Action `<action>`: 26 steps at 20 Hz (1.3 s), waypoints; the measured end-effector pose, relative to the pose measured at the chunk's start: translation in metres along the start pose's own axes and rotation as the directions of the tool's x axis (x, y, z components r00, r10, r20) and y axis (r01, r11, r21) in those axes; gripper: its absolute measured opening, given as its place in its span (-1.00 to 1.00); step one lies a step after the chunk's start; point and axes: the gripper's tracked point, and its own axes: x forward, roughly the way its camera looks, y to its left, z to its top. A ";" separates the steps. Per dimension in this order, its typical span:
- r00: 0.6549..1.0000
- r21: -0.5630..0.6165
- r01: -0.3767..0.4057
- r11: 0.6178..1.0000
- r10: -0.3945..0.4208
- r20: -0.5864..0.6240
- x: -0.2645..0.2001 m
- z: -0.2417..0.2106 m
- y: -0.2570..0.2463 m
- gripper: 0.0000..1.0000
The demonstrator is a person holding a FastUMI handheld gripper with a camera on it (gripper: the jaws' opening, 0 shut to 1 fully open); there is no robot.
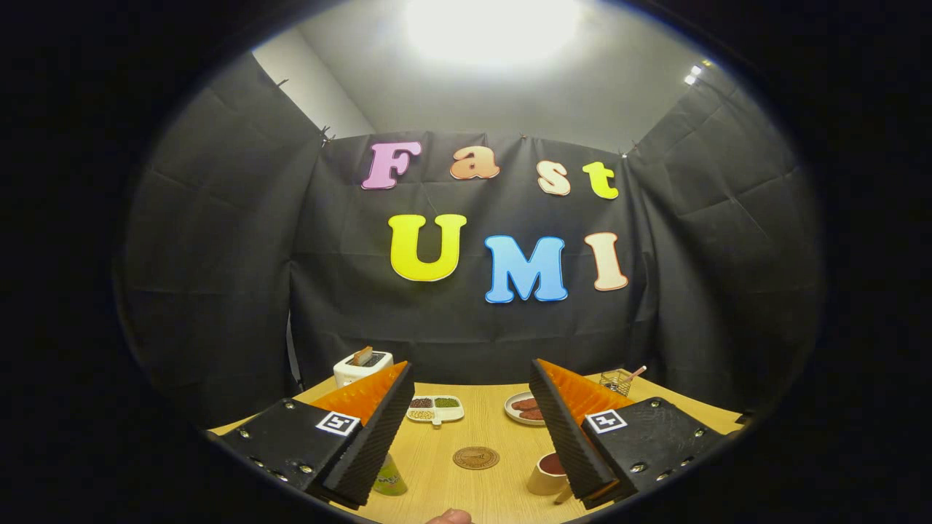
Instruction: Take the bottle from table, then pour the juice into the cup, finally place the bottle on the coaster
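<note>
Wood-colour desk (pixel 480 429) lies under your gripper (pixel 472 367) in the gripper view. The gripper's two fingers are spread wide w/ only air btw them, so it holds nothing yet.

The bottle (pixel 389 479) is the thing to get first. It looks green and yellow, and it sits low on the L side, touching the inner edge of the L finger as you see it. Most of it is tucked behind that finger, so you can't tell its top or if it stands fully straight. What shows looks upright. It is close in, nearer you than the finger ends, and it is not btw the fingers.

So the next move prob. turns on this: the bottle is to the L and down, not ahead. You likely need to pull back a bit, swing L and drop lower, till the bottle's tall side stands in the gap. Then squeeze from both sides.

The round brown coaster (pixel 475 458) lies flat btw the fingers, about in the middle. The cup (pixel 547 473) sits on the R side, just beside the R finger, and it looks red inside. You can't tell if that is juice or just the cup's colour.

Far back are a white toaster (pixel 362 366), a dish of beans (pixel 435 409), a plate (pixel 526 409) w/ brown food and a small wire basket (pixel 617 380). All are well apart from the bottle.
</note>
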 end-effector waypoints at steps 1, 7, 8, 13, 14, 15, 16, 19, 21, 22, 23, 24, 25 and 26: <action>1.000 0.005 -0.007 1.000 0.007 -0.002 0.001 -0.002 0.005 0.94; 1.000 0.024 -0.020 1.000 0.020 -0.011 0.010 -0.017 0.030 0.94; 1.000 0.019 -0.023 1.000 0.024 -0.014 0.010 -0.020 0.034 0.94; 0.998 0.010 -0.059 0.998 0.059 -0.035 0.015 -0.036 0.066 0.94; 0.997 0.009 -0.067 0.998 0.067 -0.040 0.016 -0.040 0.073 0.94; 0.996 0.006 -0.071 0.997 0.071 -0.048 0.017 -0.045 0.079 0.94; 0.995 0.005 -0.079 0.997 0.079 -0.055 0.018 -0.050 0.085 0.94; 0.993 -0.021 -0.093 0.995 0.091 -0.074 0.022 -0.061 0.099 0.94; 0.991 -0.025 -0.102 0.994 0.100 -0.087 0.026 -0.072 0.108 0.94; 0.990 -0.023 -0.104 0.994 0.102 -0.097 0.028 -0.078 0.111 0.94; 0.989 -0.019 -0.104 0.994 0.101 -0.105 0.029 -0.084 0.113 0.94; 0.989 -0.015 -0.104 0.994 0.102 -0.111 0.030 -0.090 0.115 0.94; 0.988 -0.010 -0.103 0.995 0.101 -0.120 0.032 -0.096 0.117 0.94; 0.986 -0.008 -0.102 0.995 0.100 -0.133 0.034 -0.105 0.119 0.94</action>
